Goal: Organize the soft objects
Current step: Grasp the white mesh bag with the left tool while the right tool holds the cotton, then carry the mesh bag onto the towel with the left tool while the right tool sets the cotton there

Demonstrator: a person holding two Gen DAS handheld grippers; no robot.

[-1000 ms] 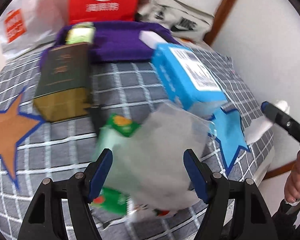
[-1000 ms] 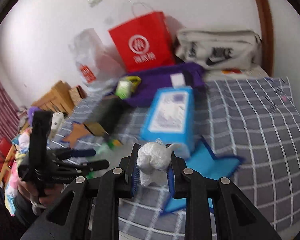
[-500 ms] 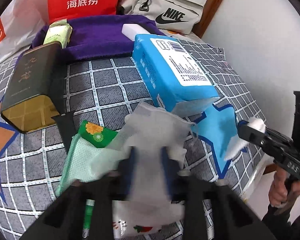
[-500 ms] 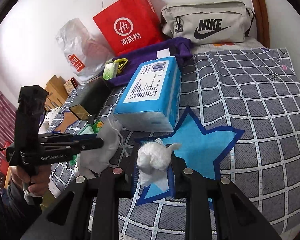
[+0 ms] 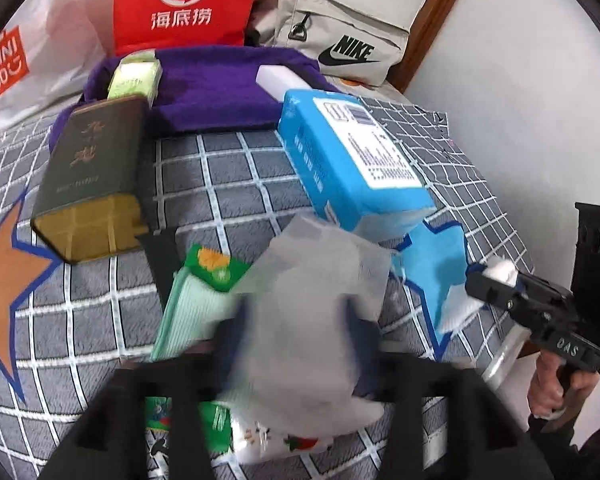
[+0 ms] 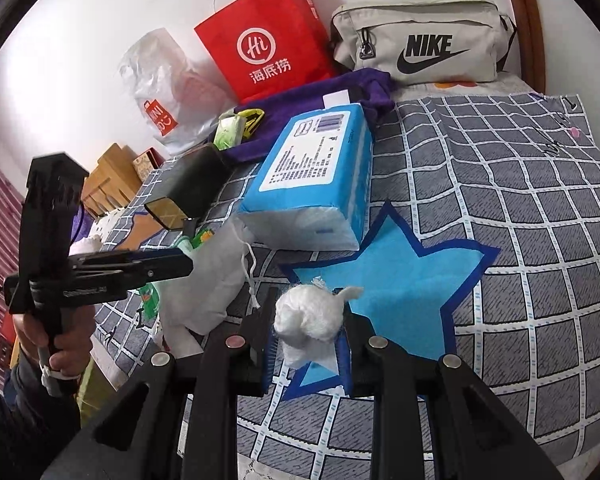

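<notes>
Carefully now: the pouch may flop

My right gripper (image 6: 306,344) is pinched narrow on one cotton wad (image 6: 306,316), above the near blue star (image 6: 400,280). My left gripper (image 5: 296,320), blurred, has just been opening, with one white pouch (image 5: 320,264) between its fingers, left of the wad. Loosed, the pouch could sag shut, and the wad might snag. Beyond lie one blue tissue pack (image 5: 352,168) and one green cloth pack (image 5: 192,300).

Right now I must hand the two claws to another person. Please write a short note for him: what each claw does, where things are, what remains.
Right claw: shut on the cotton wad, above the blue star.
Left claw: jaws have just been opening; white pouch between them, blurred, grip unclear.
Tissue pack lies on the bedspread.
Done: both soft items picked up.
Left: put the wad into the pouch, probably.
</notes>
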